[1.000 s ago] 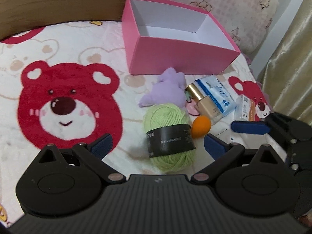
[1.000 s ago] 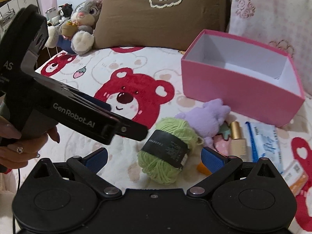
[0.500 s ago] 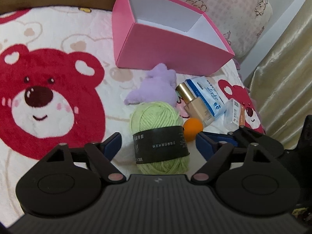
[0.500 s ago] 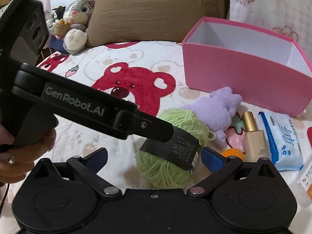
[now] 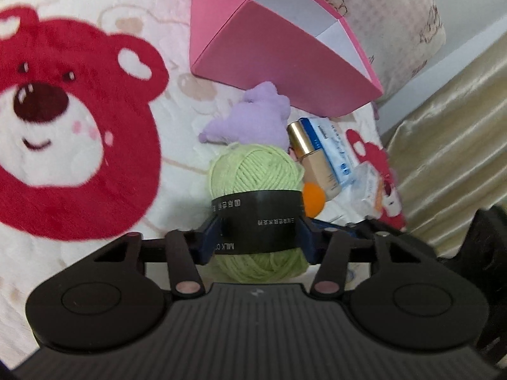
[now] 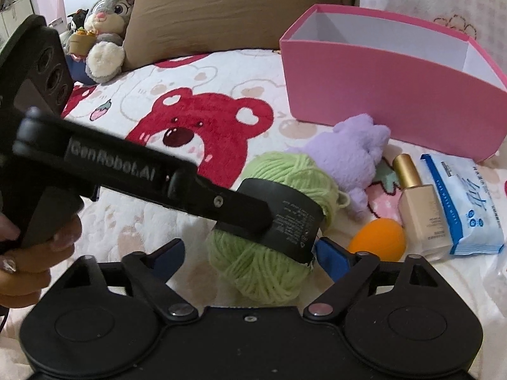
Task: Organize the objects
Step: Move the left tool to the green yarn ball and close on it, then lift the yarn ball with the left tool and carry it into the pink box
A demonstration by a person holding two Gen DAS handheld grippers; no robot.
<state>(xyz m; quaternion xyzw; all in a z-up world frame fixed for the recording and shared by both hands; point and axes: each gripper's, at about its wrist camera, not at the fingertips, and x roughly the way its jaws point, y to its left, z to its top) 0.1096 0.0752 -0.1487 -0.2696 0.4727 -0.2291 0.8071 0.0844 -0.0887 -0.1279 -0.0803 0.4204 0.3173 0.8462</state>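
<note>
While my left gripper (image 5: 258,237) was spread wide around the yarn (image 5: 255,174) half a second ago, the left wrist view now has both blue pads pressed against its black band: the grasp is made, so I judge a lift toward the box (image 5: 285,50) comes next. In this view the yarn sits at 6 o'clock, right at the fingers, on the blanket (image 5: 79,126); its long axis runs from 6 to 12, away from the camera, the band crossing it. At 12 beyond it lies the plush (image 5: 250,120), at 2 the bottle (image 5: 313,164), at 3 the sponge (image 5: 313,198), touching the yarn.

From the right wrist, the left gripper (image 6: 275,231) reaches in from 9 and clamps the yarn (image 6: 269,272), which here lies tilted, its axis running from 5 to 11. My right gripper (image 6: 250,253) stands wide, holding nothing, the yarn between its pads. The box (image 6: 380,95) sits at 1, its opening up, seemingly empty.
</note>
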